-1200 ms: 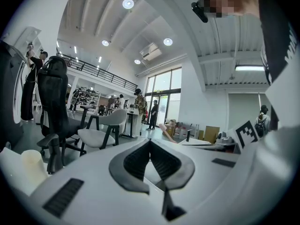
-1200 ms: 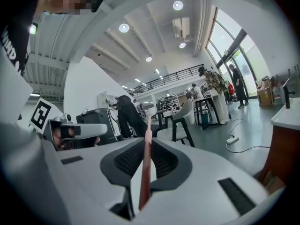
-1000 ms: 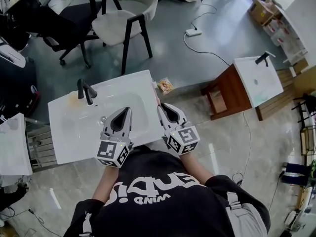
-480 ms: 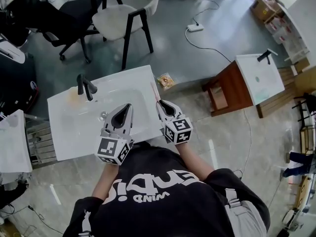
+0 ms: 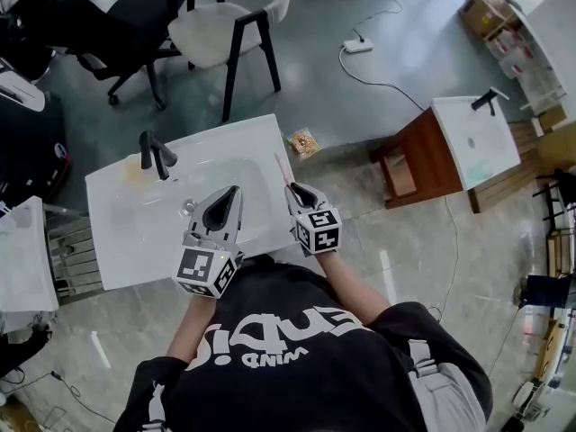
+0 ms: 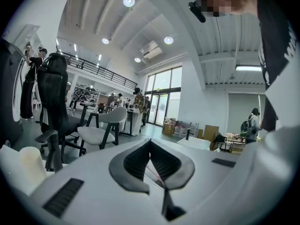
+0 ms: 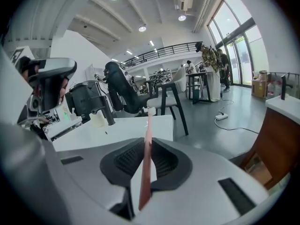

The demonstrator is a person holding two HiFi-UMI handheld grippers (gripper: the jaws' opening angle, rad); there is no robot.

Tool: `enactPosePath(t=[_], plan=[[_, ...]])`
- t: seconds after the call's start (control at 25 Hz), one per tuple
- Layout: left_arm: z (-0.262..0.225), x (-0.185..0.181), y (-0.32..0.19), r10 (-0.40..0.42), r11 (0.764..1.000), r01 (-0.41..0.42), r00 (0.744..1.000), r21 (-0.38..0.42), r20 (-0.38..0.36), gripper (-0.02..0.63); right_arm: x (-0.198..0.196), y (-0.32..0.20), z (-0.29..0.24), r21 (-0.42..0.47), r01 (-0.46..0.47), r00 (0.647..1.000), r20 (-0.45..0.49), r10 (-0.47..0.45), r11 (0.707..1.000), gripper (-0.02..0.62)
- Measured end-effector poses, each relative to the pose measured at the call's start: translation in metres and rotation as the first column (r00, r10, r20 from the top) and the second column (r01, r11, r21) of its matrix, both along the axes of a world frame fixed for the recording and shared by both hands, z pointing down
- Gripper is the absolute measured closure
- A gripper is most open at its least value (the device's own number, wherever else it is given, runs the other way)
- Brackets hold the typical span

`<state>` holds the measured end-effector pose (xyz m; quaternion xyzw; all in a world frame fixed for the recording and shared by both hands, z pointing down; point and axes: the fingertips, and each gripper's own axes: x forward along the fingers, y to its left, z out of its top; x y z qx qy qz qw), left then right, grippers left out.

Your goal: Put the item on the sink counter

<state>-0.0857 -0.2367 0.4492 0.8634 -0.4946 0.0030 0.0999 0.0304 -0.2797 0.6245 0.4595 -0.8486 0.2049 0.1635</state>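
Your right tool (image 5: 293,188) pinches a thin pink stick (image 5: 281,167) between its 2 jaws. In the right gripper view the pads press on it from both sides, and it runs up and away from them to a pale tip. In the head view the stick points to the far side, along the right edge of the white bench (image 5: 117,250), and the tool sits at the bench's near right corner, tipped a little downward. No view shows whether the stick touches the bench top. Your left tool (image 5: 234,191) hangs over the bench just left of the right one, above the near right part of the basin (image 5: 180,187). Its jaws are pressed together at the tips with nothing held in them, and it points about level toward the far side. A black faucet (image 5: 155,158) stands at the far left of the basin. On the grey floor, just past the bench's far right corner, lies a small packet (image 5: 303,142). Farther off stands a white chair (image 5: 225,21) with black legs, and to its right a white power strip (image 5: 357,46) trails a cable across the floor. Well apart at the right, a 2nd white sink (image 5: 472,138) sits on a wooden stand.
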Motion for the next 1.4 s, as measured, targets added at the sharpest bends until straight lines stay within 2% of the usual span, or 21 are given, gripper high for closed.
enactPosePath(t=[0.68, 1.12, 1.4], plan=[[0.001, -0.002, 0.001, -0.010, 1.000, 0.010, 1.000, -0.005, 0.000, 0.586, 0.005, -0.004, 0.054, -0.123, -0.004, 0.977, -0.212, -0.023, 0.992, 0.535], [0.001, -0.003, 0.001, -0.015, 1.000, 0.015, 1.000, -0.003, -0.003, 0.586, 0.002, 0.000, 0.074, -0.200, 0.008, 0.967, -0.248, -0.059, 0.980, 0.535], [0.001, -0.005, 0.002, -0.021, 1.000, 0.021, 1.000, -0.005, -0.006, 0.586, 0.000, 0.000, 0.074, -0.207, 0.007, 0.969, -0.242, -0.058, 0.978, 0.534]])
